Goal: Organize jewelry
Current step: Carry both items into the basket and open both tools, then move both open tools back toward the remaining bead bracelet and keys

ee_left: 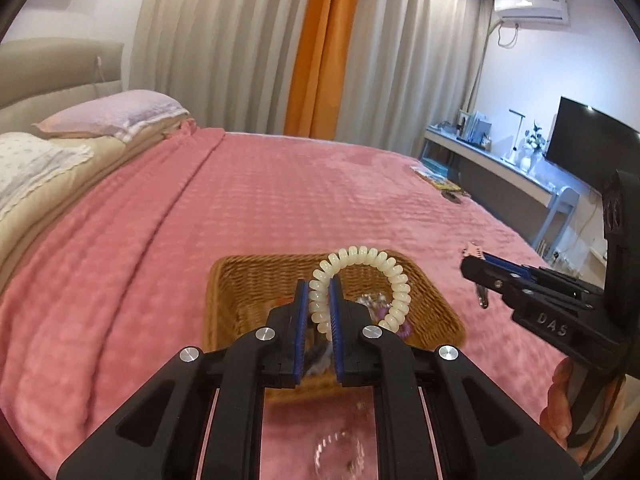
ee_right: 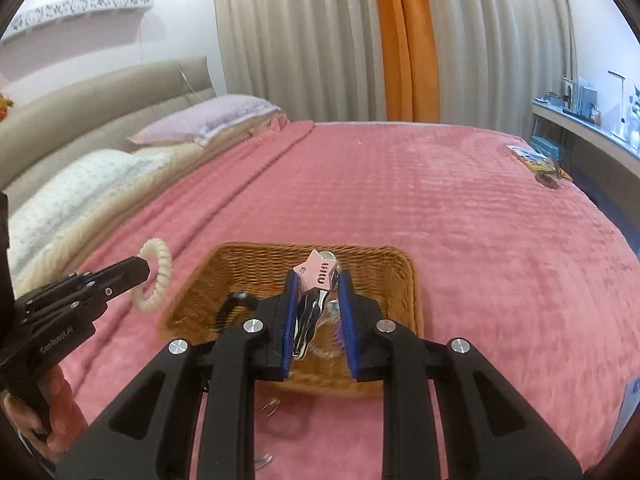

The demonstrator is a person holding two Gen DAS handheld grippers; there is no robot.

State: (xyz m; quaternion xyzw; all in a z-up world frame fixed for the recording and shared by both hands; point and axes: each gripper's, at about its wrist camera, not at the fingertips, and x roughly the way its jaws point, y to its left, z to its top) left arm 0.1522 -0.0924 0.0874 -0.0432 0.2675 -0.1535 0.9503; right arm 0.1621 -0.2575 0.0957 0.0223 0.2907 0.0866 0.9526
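Your left gripper (ee_left: 320, 300) pinches the cream spiral hair tie (ee_left: 372, 280): light, springy, likely to squirm. Your right gripper (ee_right: 318, 304) clamps the pink star hair clip (ee_right: 314, 274) by its slick metal body, both above the wicker basket (ee_right: 200, 292).

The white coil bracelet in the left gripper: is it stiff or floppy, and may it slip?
The white coil bracelet probably flexes somewhat: it is a coiled band, yet keeps its ring shape standing above the left gripper. Its glossy surface may slip. It likely weighs little, being thin and hollow-looking.

Cream bracelet (ee_left: 362, 276); pink checked blanket (ee_left: 280, 208); tan basket (ee_left: 256, 280).
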